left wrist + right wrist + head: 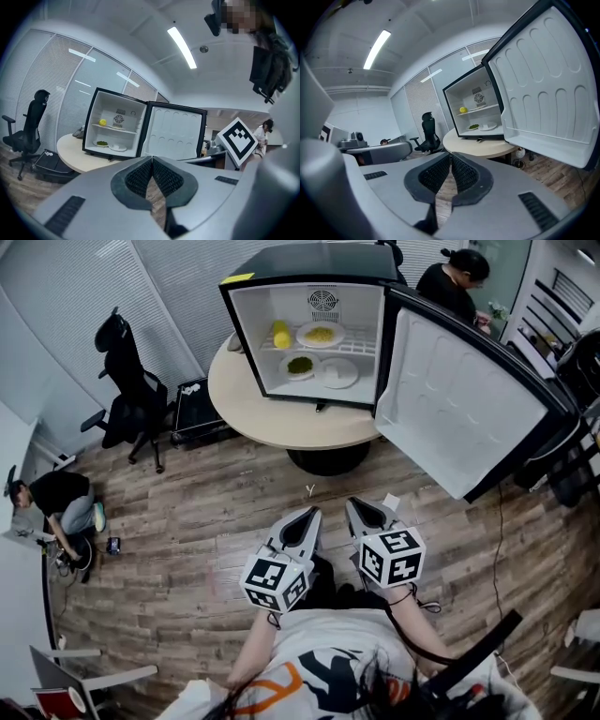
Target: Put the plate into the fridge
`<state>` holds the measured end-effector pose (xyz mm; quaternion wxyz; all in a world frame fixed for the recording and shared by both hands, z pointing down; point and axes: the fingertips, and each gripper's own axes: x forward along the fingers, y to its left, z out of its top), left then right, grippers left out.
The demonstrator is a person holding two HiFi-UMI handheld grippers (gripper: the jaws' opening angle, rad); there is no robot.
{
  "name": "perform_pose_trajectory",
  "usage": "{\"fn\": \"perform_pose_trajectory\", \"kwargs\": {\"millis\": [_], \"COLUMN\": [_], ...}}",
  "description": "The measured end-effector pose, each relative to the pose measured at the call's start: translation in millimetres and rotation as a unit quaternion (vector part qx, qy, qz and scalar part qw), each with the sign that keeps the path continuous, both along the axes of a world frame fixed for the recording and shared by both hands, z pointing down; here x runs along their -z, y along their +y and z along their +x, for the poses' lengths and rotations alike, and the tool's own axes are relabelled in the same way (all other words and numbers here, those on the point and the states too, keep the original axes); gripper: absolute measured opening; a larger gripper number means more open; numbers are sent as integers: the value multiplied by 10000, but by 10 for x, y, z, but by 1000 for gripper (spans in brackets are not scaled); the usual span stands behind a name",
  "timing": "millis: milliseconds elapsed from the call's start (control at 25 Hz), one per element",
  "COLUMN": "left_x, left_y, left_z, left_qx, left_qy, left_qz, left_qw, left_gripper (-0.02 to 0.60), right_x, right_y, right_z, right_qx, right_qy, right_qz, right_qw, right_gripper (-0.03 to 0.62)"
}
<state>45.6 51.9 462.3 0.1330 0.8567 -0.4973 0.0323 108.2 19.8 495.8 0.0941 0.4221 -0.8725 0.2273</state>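
A small black fridge (309,263) stands open on a round beige table (281,418). On its lower level lie an empty white plate (337,373) and a plate of green food (299,365). The shelf above holds a plate of yellow food (320,334) and a yellow item (280,335). Both grippers hover low over the wooden floor, well short of the table. My left gripper (305,519) is shut and empty, and so is my right gripper (364,512). The left gripper view shows its closed tips (151,158) below the fridge (117,124). In the right gripper view the tips (450,154) also meet.
The fridge door (459,409) swings out wide to the right. A black office chair (127,381) and a black case (197,409) stand left of the table. One person (61,507) crouches at far left; another (455,282) stands behind the fridge.
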Motion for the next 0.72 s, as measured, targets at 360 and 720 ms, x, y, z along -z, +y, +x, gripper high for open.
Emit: {"fn": "perform_pose_trajectory", "kwargs": {"millis": [360,720], "left_x": [81,98], "left_y": [-96,-215], "left_z": [19,63], "left_qx": [-112,-244], "left_qy": [-73,-79], "left_qz": [82,125], "left_qw": [9999,9996], "left_gripper": [12,12], "right_x": [-21,-29], "right_y": [-116,-274], "right_z": [-37,-88], "right_qx": [-27,-20], "right_qy": [-8,5], "right_qz": [-75,-96], "right_qw": [10000,10000], "right_gripper": [28,28]}}
